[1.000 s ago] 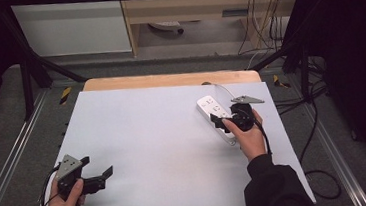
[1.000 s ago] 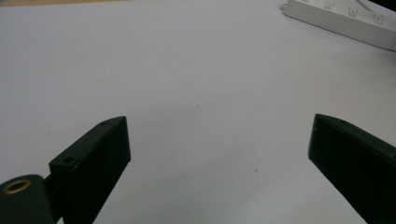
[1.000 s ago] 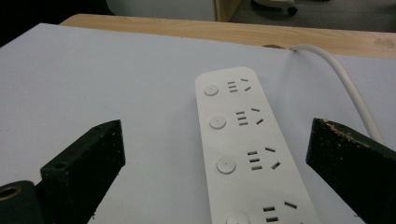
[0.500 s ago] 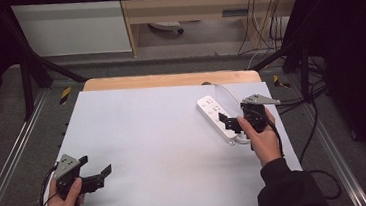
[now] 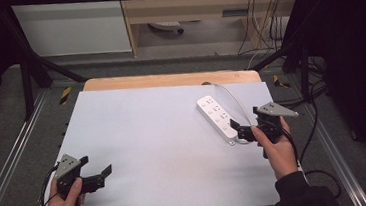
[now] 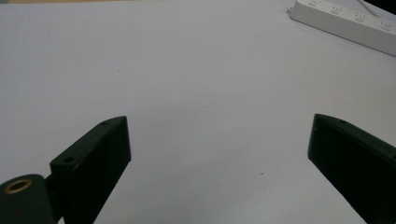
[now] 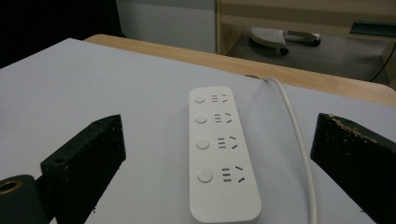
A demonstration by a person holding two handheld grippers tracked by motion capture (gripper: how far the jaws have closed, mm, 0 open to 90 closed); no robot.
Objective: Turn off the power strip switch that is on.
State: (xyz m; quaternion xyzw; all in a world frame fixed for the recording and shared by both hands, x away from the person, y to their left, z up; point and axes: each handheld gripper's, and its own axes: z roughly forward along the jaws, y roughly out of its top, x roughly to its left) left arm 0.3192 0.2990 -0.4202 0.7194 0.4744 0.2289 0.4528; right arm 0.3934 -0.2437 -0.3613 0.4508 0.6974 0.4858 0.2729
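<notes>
Right gripper point(image 5: 242, 132) withdrawn toward strip's near end | jaws spread, released | centre jaws over white four-socket plastic power strip point(image 7: 219, 154) before closing | left gripper point(image 5: 99, 176) released, idle.

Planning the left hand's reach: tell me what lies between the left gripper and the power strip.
Nothing: bare table separates the left gripper from the power strip, per high view.

Left gripper point(image 5: 98, 176) low, jaws wide; right gripper point(image 5: 239, 132) forward, jaws wide.

High view overhead looking forward-down, both gripper views low, close, sharing the power strip point(image 7: 219, 158).
</notes>
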